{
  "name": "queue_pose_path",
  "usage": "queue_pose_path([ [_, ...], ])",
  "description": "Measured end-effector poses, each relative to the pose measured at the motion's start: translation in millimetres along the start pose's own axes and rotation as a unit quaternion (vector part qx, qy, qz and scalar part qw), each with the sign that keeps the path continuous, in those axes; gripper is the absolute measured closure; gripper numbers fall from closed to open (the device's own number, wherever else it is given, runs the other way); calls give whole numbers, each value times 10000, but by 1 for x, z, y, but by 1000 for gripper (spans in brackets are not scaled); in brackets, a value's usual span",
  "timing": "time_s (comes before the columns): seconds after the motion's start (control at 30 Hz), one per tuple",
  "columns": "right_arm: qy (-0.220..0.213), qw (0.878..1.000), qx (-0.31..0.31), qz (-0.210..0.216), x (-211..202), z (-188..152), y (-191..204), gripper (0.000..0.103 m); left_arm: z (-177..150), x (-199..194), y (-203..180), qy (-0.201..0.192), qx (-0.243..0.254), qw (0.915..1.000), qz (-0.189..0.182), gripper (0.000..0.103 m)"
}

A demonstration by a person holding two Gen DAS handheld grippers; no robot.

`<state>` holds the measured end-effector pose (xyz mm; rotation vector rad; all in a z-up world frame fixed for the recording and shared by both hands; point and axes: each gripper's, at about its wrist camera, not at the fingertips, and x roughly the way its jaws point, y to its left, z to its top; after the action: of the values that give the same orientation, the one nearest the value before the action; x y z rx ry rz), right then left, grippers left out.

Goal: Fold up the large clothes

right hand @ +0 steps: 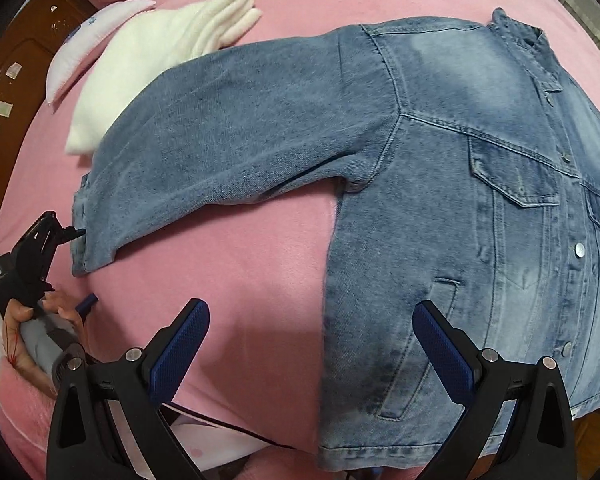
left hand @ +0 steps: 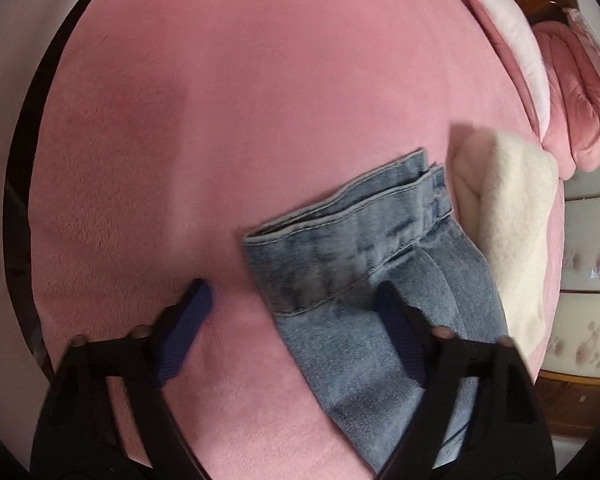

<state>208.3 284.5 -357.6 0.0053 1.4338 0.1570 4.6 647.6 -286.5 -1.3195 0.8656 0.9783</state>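
A blue denim jacket (right hand: 460, 208) lies spread flat, front up, on a pink blanket (right hand: 228, 272). One sleeve (right hand: 228, 128) stretches out to the left. Its cuff (left hand: 340, 236) shows in the left wrist view. My left gripper (left hand: 292, 300) is open; the cuff lies between its fingers and under the right one. It also shows at the sleeve's end in the right wrist view (right hand: 80, 264). My right gripper (right hand: 312, 320) is open and empty, just above the jacket's lower left side near the hem.
A folded white fleece garment (right hand: 148, 52) lies beyond the sleeve, also in the left wrist view (left hand: 512, 216). Pink and white pillows (left hand: 540, 60) sit at the bed's head by a brown wooden headboard (right hand: 20, 64). Pink blanket (left hand: 220, 120) stretches beyond the cuff.
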Motion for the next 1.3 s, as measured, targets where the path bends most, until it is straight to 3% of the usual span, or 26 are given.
queue_pose_path([
  [0.03, -2, 10000, -1, 10, 2, 1, 1, 0, 2, 0, -1, -75, 27, 10000, 49, 53],
  [0.13, -67, 10000, -17, 32, 8, 4, 0, 0, 0, -4, -9, -191, 142, 9997, -41, 69],
  [0.23, -209, 9998, -9, 56, 9, 9, -6, 0, -4, -12, -19, -369, 452, 9982, 131, 88],
  [0.37, -426, 9989, 107, 163, 0, 19, -33, 0, -19, -40, -40, -779, 606, 9951, -1, 93],
  [0.47, -599, 9977, 228, 211, -10, 24, -55, 0, -39, -77, -61, -1298, 1066, 9852, -341, 94],
  [0.57, -730, 9963, 341, 292, -26, 25, -91, 0, -72, -125, -108, -1910, 1747, 9629, -763, 94],
  [0.67, -848, 9948, 460, 310, -44, 23, -137, 0, -118, -171, -148, -2243, 2213, 9390, -1379, 95],
  [0.73, -983, 9932, 546, 290, -61, 22, -175, 0, -157, -203, -172, -2375, 2501, 9200, -1865, 95],
  [0.8, -1116, 9915, 634, 234, -76, 21, -209, 0, -209, -230, -203, -2421, 2902, 8946, -2383, 95],
  [0.87, -1255, 9891, 762, 143, -91, 20, -248, 0, -252, -253, -223, -2340, 3287, 8727, -2750, 95],
  [0.9, -1319, 9875, 853, 105, -99, 20, -269, 0, -284, -258, -238, -2243, 3558, 8571, -2975, 95],
  [1.0, -1516, 9811, 1197, -66, -112, 16, -331, 0, -362, -260, -267, -1943, 4156, 8224, -3365, 95],
  [1.07, -1607, 9766, 1418, -165, -117, 11, -369, 0, -410, -250, -285, -1558, 4441, 8119, -3454, 95],
  [1.17, -1633, 9697, 1777, -367, -114, -1, -425, 0, -472, -208, -299, -876, 4804, 8142, -3141, 94],
  [1.23, -1536, 9656, 2021, -558, -107, -10, -462, 0, -518, -153, -310, -47, 5288, 8072, -2624, 87],
  [1.3, -1478, 9611, 2233, -673, -102, -20, -489, 0, -555, -95, -312, 1062, 5699, 7935, -1852, 75],
])
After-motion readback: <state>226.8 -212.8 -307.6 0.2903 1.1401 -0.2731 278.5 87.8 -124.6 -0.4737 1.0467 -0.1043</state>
